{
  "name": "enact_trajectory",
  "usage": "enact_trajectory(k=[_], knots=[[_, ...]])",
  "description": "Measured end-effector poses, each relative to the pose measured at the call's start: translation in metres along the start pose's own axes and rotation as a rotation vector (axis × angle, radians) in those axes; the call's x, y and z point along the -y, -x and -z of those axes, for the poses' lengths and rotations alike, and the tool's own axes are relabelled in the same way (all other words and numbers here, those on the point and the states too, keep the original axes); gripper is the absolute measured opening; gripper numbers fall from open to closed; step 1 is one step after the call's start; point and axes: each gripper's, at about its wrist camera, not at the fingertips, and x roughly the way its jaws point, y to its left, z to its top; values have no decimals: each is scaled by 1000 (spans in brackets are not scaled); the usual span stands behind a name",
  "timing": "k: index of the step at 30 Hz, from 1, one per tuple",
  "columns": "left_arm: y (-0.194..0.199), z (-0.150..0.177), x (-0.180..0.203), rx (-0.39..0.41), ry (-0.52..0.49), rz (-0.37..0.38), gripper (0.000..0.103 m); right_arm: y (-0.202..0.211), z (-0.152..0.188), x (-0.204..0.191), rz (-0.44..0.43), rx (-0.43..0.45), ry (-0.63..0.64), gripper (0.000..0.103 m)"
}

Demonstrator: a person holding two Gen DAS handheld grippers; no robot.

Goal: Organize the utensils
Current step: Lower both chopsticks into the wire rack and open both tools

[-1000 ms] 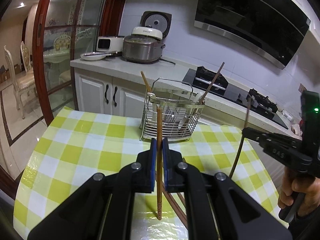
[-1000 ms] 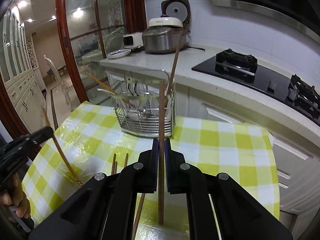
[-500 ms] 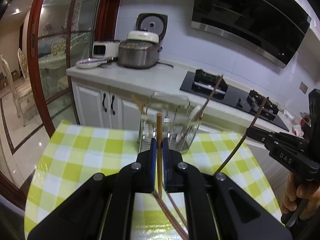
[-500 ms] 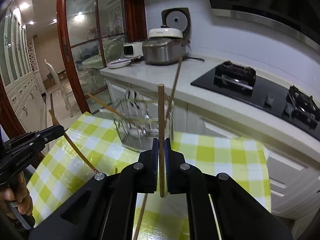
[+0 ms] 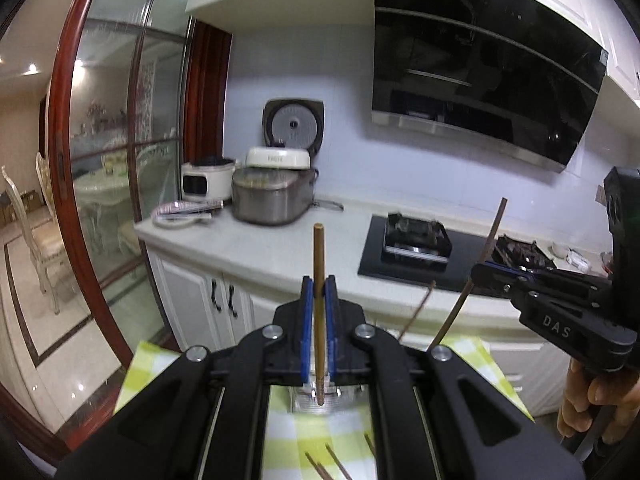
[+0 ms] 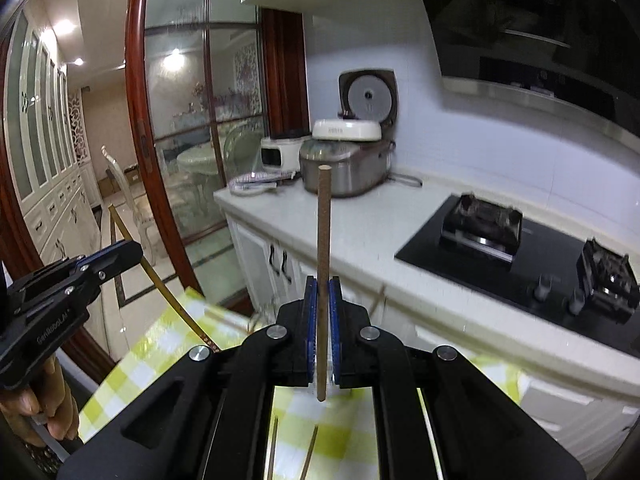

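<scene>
My left gripper [image 5: 319,285] is shut on a light brown chopstick [image 5: 319,248] that stands upright between its blue pads. My right gripper [image 6: 322,285] is shut on a darker chopstick [image 6: 323,208], also upright. Each gripper shows in the other's view: the right gripper [image 5: 476,270] with its dark chopstick [image 5: 491,236], the left gripper [image 6: 136,250] with its chopstick [image 6: 160,284] slanting down. The wire utensil rack [image 5: 316,400] sits low behind my left gripper, mostly hidden. Loose chopsticks [image 5: 336,466] lie on the green checked tablecloth [image 5: 138,372].
Beyond the table runs a white counter [image 5: 256,252] with rice cookers [image 5: 272,196] and a black gas hob [image 5: 404,256] under a dark range hood [image 5: 480,84]. A red-framed glass door [image 5: 64,160] stands at the left. A hand [image 5: 580,400] holds the right gripper.
Both grippers have risen with their chopsticks still gripped. The table and rack have dropped to the bottom of both views, and the rack is now largely hidden behind the gripper bodies.
</scene>
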Motion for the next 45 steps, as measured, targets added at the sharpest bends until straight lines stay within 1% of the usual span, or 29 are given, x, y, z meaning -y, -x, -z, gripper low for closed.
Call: enact_trajectory(k=[2,5,8,11,17,26,33,37,38,40,41,44,45], knots=[[-3,-11,0,30,-3,-1,6,-3,-13,-1,2,18,-1,7],[-12,-19,-2,54,6,-3,6,-10,-27,-4,5,36,-1,7],[-24,-24,-5,77,26,-2,6,-22,-34,-4,-2,47,-10,7],[-39,-19,-9,73,44,0,6,-36,-32,-5,-9,46,-14,7],[-73,2,-13,27,62,0,6,-66,-21,-3,-1,39,-15,7],[-114,39,-12,-55,60,-17,6,-110,13,6,-10,-16,-29,7],[-130,58,-17,-86,70,-28,6,-130,37,11,-25,-46,-29,7],[-132,66,-21,-107,86,-22,7,-135,47,13,-10,-62,-30,7],[-132,67,-22,-112,85,-23,8,-136,50,14,3,-63,-29,7],[-131,69,-22,-115,88,-22,15,-135,53,15,11,-69,-29,7],[-129,70,-23,-114,90,-25,21,-135,55,15,13,-72,-31,7],[-119,72,-22,-104,92,-20,24,-132,60,20,22,-81,-39,9],[-116,72,-22,-100,95,-18,29,-130,61,21,25,-79,-43,9]])
